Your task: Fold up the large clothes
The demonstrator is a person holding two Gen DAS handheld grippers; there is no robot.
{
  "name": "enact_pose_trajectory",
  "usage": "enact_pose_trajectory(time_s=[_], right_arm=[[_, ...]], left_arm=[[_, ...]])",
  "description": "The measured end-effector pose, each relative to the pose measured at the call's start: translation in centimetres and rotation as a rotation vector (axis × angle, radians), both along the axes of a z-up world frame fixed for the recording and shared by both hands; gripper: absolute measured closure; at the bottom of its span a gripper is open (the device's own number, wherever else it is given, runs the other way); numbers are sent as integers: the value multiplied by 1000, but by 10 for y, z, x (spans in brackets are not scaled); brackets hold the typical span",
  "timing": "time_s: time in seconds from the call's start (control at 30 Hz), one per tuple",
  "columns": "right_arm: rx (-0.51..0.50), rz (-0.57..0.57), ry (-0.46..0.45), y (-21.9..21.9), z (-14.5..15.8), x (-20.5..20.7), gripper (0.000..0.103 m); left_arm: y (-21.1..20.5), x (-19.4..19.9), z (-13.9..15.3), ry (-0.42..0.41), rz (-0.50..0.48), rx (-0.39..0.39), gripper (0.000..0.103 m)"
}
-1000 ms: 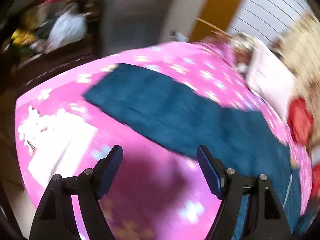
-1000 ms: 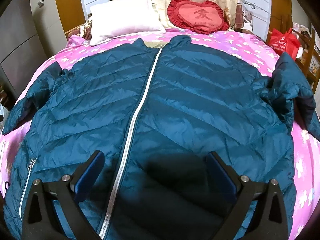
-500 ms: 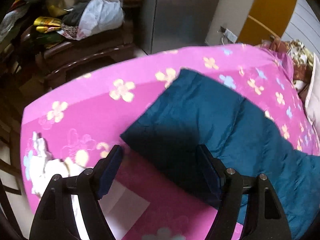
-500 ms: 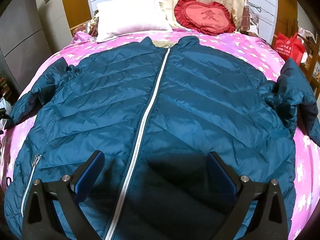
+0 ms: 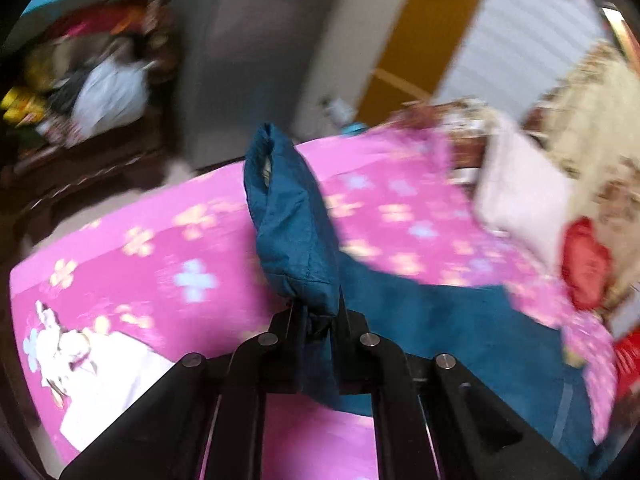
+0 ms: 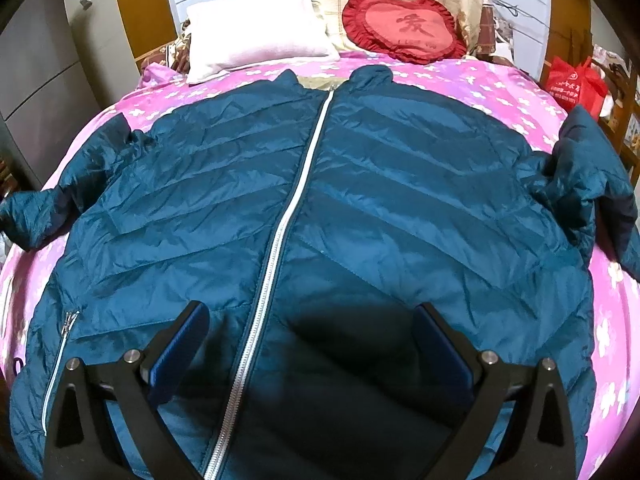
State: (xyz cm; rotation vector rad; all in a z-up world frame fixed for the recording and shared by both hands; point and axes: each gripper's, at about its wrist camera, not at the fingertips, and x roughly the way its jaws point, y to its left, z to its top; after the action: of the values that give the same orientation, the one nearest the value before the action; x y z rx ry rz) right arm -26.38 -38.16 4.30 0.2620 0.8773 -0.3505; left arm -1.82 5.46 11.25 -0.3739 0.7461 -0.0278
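Since half a second ago the left tongs (image 5: 316,316) have gone from wide open over the flat sleeve to pinched tight on the sleeve cuff (image 5: 292,220), which now stands up off the pink bedspread (image 5: 160,264) with its open end pointing away from the camera. That view is blurred by motion. The right tongs (image 6: 308,344) have barely shifted: they hover spread wide and empty above the near hem, straddling the white zipper (image 6: 296,204). The teal down jacket (image 6: 392,184) lies front-up and zipped across the bed, collar toward the far end, near a white pillow (image 6: 256,36) and a red heart cushion (image 6: 404,28). Its right sleeve (image 6: 596,184) is bunched at the right edge of the bed. A red bag (image 6: 572,84) sits beyond that edge.
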Motion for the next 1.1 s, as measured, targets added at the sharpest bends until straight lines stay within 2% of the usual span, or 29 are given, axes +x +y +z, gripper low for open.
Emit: enact_pose_trajectory(time_s=[0.1,0.2,0.33,0.5,0.7,0.97,1.1], right_arm=[[8,-5,-12,-1,4,-4,0],[7,-8,-33,-3,11,-11,0],[-5,-16,-51,-9,20,-20,0],[-4,-50,-68,-28,27,-36,0],[-18,-104,-72,-58,30,-59,0],[6,-192,-49,-111,19,-84,0],[29,-209,-36,-126,12,-89,0]], left_arm=[[-47,-26,39,-79,-133,-12,103],[-101,-48,60,-116,-265,6,103],[-177,-73,73,-131,-423,27,103],[-268,-102,74,-133,-586,57,103],[-359,-140,57,-113,-754,74,103],[-430,-165,-1,-19,-852,102,103],[-455,-168,-30,40,-890,59,103]])
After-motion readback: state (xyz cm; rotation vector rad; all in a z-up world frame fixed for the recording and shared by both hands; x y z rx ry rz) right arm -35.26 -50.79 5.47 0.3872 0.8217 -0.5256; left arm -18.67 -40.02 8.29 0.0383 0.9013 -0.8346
